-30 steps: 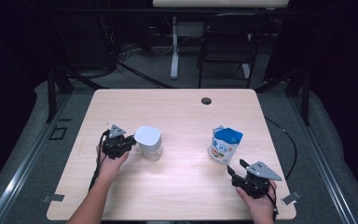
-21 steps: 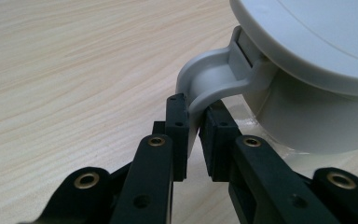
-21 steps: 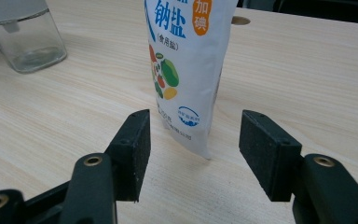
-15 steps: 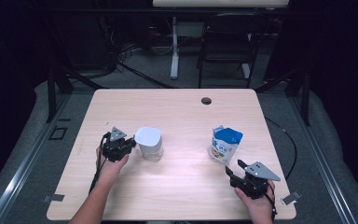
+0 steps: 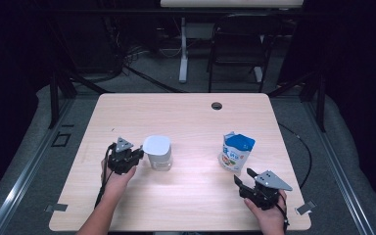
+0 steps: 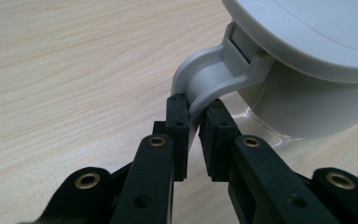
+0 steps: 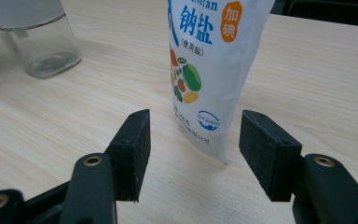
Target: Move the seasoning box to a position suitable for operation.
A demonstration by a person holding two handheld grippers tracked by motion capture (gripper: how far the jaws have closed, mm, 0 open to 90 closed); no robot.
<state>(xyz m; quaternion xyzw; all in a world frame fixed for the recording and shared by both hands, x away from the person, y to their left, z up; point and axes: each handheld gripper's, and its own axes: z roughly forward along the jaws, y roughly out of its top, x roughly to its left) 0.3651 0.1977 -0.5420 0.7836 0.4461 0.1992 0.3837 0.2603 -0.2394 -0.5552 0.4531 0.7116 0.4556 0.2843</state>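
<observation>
While clamped: jaws on handle (image 6: 209, 84) (grey).

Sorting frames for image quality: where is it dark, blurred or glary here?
High view: dark surroundings, lit table, soft glare near the jar. Left gripper view: the jar's lid is close and soft. Right gripper view: salt bag sharp, jaws slightly blurred.

On the table (image 5: 186, 200) stand one clear jar (image 5: 157, 152) with a white handled lid and one salt pouch (image 5: 236, 152); two grippers, left gripper (image 5: 138, 153) and right gripper (image 5: 243, 176).
</observation>
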